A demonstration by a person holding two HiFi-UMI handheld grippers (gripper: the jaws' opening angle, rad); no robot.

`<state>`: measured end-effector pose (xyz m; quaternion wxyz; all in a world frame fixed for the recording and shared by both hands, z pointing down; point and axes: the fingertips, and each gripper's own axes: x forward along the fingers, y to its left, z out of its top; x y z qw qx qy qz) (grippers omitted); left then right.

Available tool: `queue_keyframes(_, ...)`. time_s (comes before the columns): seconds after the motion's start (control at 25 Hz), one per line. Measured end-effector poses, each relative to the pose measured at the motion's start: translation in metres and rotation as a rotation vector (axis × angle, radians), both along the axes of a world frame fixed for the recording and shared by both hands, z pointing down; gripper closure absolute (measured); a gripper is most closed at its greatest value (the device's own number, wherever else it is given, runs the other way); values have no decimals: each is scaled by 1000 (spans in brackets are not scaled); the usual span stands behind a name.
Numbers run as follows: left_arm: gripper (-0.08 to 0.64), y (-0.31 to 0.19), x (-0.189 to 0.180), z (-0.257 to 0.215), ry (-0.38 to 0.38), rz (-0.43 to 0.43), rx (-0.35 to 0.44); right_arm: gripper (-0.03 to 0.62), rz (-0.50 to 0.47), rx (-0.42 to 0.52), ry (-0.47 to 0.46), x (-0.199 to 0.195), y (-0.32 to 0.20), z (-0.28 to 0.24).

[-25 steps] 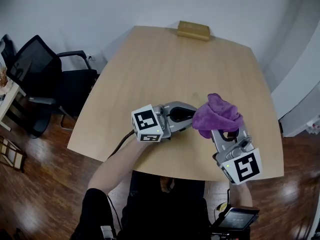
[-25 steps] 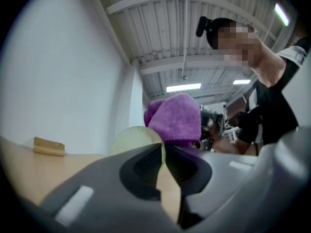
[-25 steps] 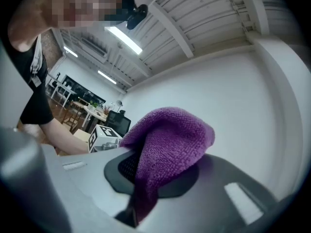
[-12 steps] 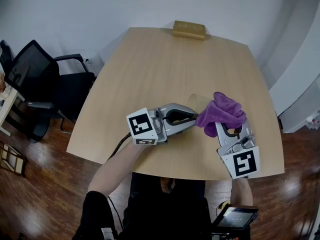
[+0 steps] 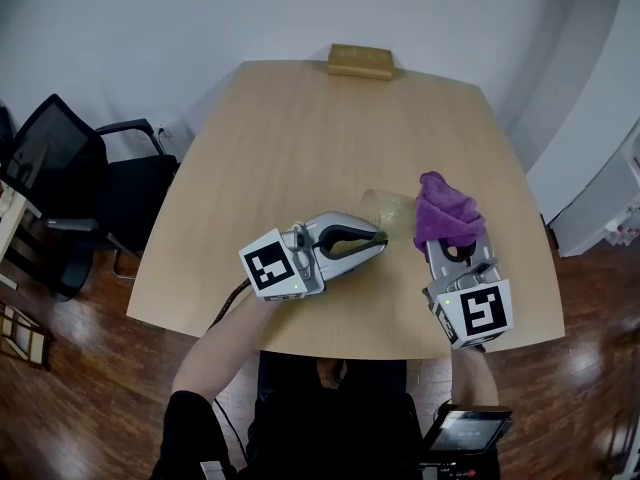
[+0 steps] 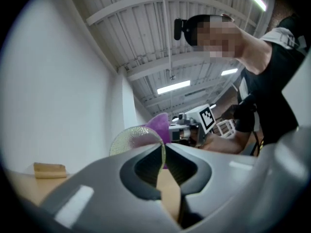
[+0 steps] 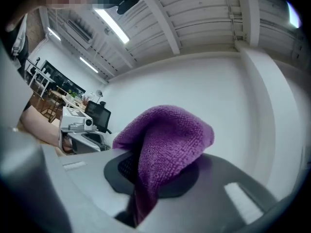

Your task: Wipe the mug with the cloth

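A clear, iridescent glass mug (image 5: 390, 209) lies on its side in the air over the wooden table (image 5: 300, 128). My left gripper (image 5: 381, 236) is shut on its rim, the thin glass edge pinched between the jaws (image 6: 162, 149). In the left gripper view the mug (image 6: 132, 140) rises just past the tips. My right gripper (image 5: 447, 251) is shut on a purple cloth (image 5: 445, 211), which bunches above its jaws (image 7: 165, 140). The cloth sits just right of the mug's mouth; I cannot tell whether they touch.
A small wooden block (image 5: 360, 61) lies at the table's far edge. Black office chairs (image 5: 90, 183) stand left of the table. A white wall runs behind the table. A tablet (image 5: 465, 433) hangs near the person's right side below the table's front edge.
The cloth and right gripper have drawn back to the right, off the mug's mouth. The mug, hidden by the cloth a second ago, now shows. The left gripper stays shut on the rim.
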<state>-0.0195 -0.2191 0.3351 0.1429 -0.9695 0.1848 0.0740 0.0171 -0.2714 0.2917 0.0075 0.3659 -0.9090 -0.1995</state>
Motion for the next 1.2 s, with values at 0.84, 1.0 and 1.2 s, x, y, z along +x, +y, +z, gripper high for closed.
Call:
queue_keyframes(0.84, 517, 6, 11, 13, -253, -119, 317, 552, -35, -113, -266, 48, -5, -31)
queue_keyframes(1.0, 517, 10, 17, 19, -255, -114, 337, 552, -107, -156, -199, 16, -1, -11)
queue_keyframes(1.2, 514, 12, 20, 27, -296, -119, 373, 552, -167, -162, -176, -10, 15, -1)
